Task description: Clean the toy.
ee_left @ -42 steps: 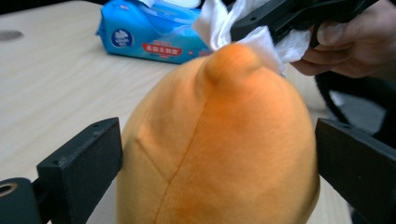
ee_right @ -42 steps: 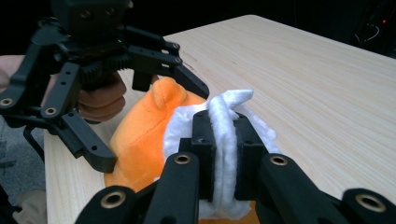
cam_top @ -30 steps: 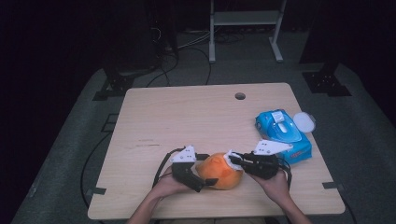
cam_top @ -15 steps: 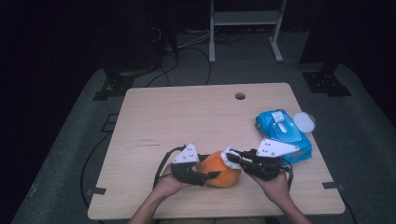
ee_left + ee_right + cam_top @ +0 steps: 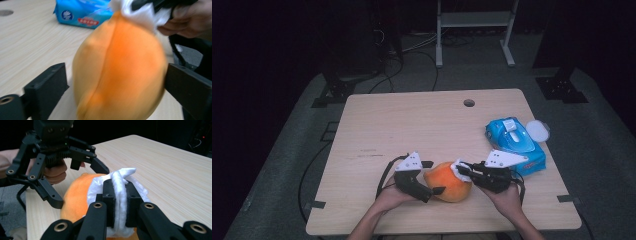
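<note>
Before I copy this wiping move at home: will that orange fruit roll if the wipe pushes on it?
Probably. The orange fruit looks rounded, so it may rock or roll. The left gripper stands open around it, jaws just reopened. The white wipe, pinched by the right gripper, looks soft and floppy.

Soft orange plush toy [image 5: 448, 181], matt

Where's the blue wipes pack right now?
In the high view, the blue wipes pack lies near the table's right edge, just beyond the right gripper, with a white lid beside it.
</note>
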A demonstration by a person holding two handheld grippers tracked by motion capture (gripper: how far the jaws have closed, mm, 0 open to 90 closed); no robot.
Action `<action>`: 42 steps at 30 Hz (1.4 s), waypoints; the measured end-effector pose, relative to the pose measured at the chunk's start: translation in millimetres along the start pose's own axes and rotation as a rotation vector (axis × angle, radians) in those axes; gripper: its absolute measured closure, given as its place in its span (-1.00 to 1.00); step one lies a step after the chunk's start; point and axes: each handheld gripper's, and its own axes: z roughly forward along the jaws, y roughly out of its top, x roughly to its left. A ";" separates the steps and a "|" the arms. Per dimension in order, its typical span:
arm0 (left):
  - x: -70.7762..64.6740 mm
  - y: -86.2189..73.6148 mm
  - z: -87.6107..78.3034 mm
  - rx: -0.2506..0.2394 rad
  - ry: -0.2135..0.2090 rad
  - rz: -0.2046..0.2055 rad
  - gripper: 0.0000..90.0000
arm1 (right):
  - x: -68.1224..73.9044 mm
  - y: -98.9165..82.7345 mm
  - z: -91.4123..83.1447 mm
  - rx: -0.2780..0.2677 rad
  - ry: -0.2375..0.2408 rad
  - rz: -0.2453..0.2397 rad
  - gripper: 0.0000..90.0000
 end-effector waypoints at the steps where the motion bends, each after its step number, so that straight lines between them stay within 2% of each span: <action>1: 2.8 -2.4 2.3 -0.006 -0.025 -0.027 -0.92 | -1.4 -0.5 -0.5 -0.002 -0.001 0.003 0.80; 3: 1.6 -4.4 5.1 -0.029 -0.056 -0.031 -0.77 | -3.7 -1.4 -1.7 -0.005 0.001 0.021 0.80; 5: -1.7 -3.1 3.7 -0.039 -0.046 -0.018 -0.44 | -4.0 -1.0 -2.4 -0.007 -0.006 0.022 0.80; 6: -6.5 4.3 -1.9 -0.053 -0.049 0.001 -0.34 | -4.2 2.5 -6.7 -0.027 -0.005 0.039 0.80; 8: -11.1 11.5 -10.2 -0.100 -0.052 0.018 -0.30 | -2.5 6.7 -11.4 -0.057 -0.006 0.035 0.80; 9: -12.6 15.2 -14.7 -0.118 -0.055 0.024 -0.29 | -1.4 8.3 -13.2 -0.066 -0.007 0.037 0.80; 11: -13.0 17.6 -18.8 -0.120 -0.047 0.031 -0.28 | -2.0 9.1 -14.9 -0.085 0.006 0.050 0.80; 12: -12.2 15.2 -16.9 -0.103 -0.034 0.031 -0.29 | -3.3 7.7 -13.2 -0.075 0.008 0.060 0.80; 14: -9.5 8.3 -8.9 -0.052 -0.020 0.017 -0.38 | -7.5 1.0 -5.1 -0.019 -0.003 0.062 0.80; 15: -8.0 4.2 -6.3 -0.072 -0.022 0.004 -0.40 | -9.0 -2.3 -1.8 -0.003 -0.005 0.065 0.80; 16: -7.4 4.5 -6.4 -0.072 -0.011 0.003 -0.41 | -10.5 -5.5 -0.1 -0.006 0.000 0.086 0.80; 17: -7.4 5.5 -7.0 -0.065 0.000 0.007 -0.41 | -10.2 -3.9 -1.4 -0.010 -0.003 0.084 0.80; 18: -7.2 6.0 -6.9 -0.069 0.010 -0.004 -0.40 | -8.5 -2.2 -2.2 -0.014 -0.008 0.071 0.80; 19: -6.6 5.6 -5.8 -0.073 0.019 -0.024 -0.40 | -5.4 -0.3 -2.6 -0.020 0.003 0.063 0.80; 20: -6.2 5.2 -5.0 -0.076 0.025 -0.031 -0.39 | -0.7 1.1 -0.7 -0.025 0.030 0.056 0.80; 21: -5.5 4.8 -4.3 -0.074 0.033 -0.035 -0.39 | 3.0 1.6 1.6 -0.020 0.034 0.039 0.80; 23: -4.1 4.4 -5.7 -0.078 0.035 -0.042 -0.41 | 11.4 2.4 6.6 -0.001 0.015 -0.014 0.80; 26: -2.0 3.5 -6.0 -0.093 0.017 -0.055 -0.66 | 4.0 2.0 4.3 -0.005 0.017 0.005 0.80; 28: -1.9 2.0 -1.8 -0.060 0.010 -0.050 -0.79 | -2.7 -0.6 1.4 -0.007 -0.023 0.016 0.80; 29: -3.8 0.6 1.6 -0.049 0.021 -0.031 -0.77 | -5.6 -1.6 0.2 -0.008 -0.027 0.030 0.80; 30: -5.1 0.5 2.6 -0.052 0.028 -0.017 -0.61 | -9.1 -2.7 -1.0 -0.012 -0.027 0.050 0.80; 32: -5.5 1.9 2.0 -0.040 0.045 -0.009 -0.46 | -5.4 -2.4 -1.1 -0.011 -0.037 0.037 0.80; 33: -4.7 0.9 1.4 -0.044 0.054 -0.016 -0.39 | -1.7 -1.8 -0.6 -0.012 -0.038 0.028 0.80; 34: -4.2 0.3 1.5 -0.049 0.057 -0.023 -0.34 | 2.4 -0.9 1.2 -0.018 -0.016 0.026 0.80; 35: -2.6 -1.2 1.3 -0.056 0.058 -0.045 -0.33 | 4.2 -0.6 2.2 -0.021 -0.006 0.022 0.80; 37: 0.4 -2.4 -0.4 -0.056 0.062 -0.061 -0.31 | 13.1 1.1 7.2 -0.014 0.022 -0.011 0.80; 39: 1.7 -3.5 -1.6 -0.060 0.061 -0.078 -0.29 | 18.2 2.8 8.9 -0.001 0.013 -0.047 0.80; 41: 2.4 -3.9 -1.7 -0.066 0.068 -0.090 -0.29 | 12.9 2.7 5.4 0.000 -0.005 -0.037 0.80; 42: 3.0 -4.3 -1.9 -0.069 0.069 -0.099 -0.28 | 8.3 1.5 3.3 0.000 -0.034 -0.037 0.80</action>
